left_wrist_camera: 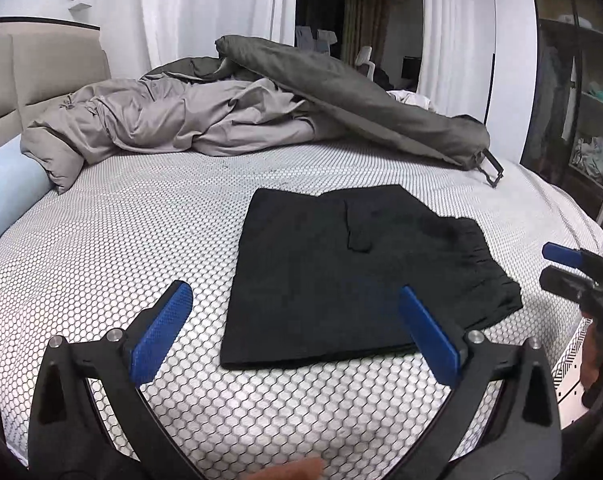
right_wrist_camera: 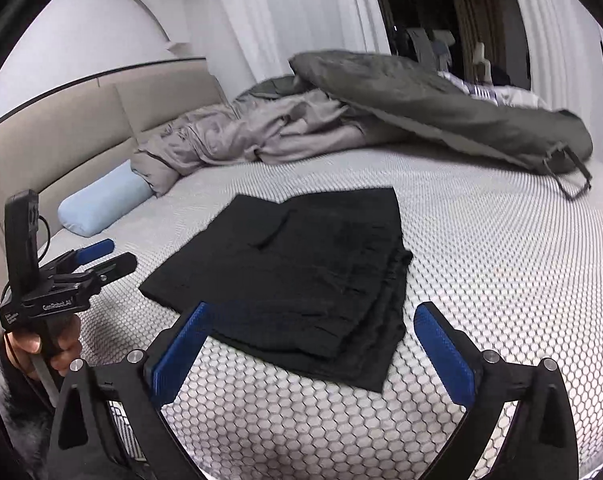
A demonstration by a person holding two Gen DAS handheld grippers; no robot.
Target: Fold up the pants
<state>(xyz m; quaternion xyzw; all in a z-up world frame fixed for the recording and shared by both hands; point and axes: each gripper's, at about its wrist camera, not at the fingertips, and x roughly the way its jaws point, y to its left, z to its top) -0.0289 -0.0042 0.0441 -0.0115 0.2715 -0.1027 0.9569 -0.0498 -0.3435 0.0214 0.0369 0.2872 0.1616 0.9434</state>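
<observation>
Black pants (left_wrist_camera: 341,276) lie folded into a flat rectangle on the white honeycomb-patterned bed cover (left_wrist_camera: 141,240). They also show in the right wrist view (right_wrist_camera: 301,280), with the gathered waistband along the right edge. My left gripper (left_wrist_camera: 297,332) is open and empty, held just above the bed at the near edge of the pants. My right gripper (right_wrist_camera: 309,344) is open and empty, held above the near corner of the pants. The right gripper shows at the far right of the left view (left_wrist_camera: 561,264). The left gripper shows at the left of the right view (right_wrist_camera: 101,258).
A crumpled grey duvet (left_wrist_camera: 161,120) and a dark green cover (left_wrist_camera: 361,96) are heaped at the far side of the bed. A light blue bolster (right_wrist_camera: 101,208) lies by the beige headboard (right_wrist_camera: 81,128). White curtains hang behind. Shelves (left_wrist_camera: 581,100) stand at the right.
</observation>
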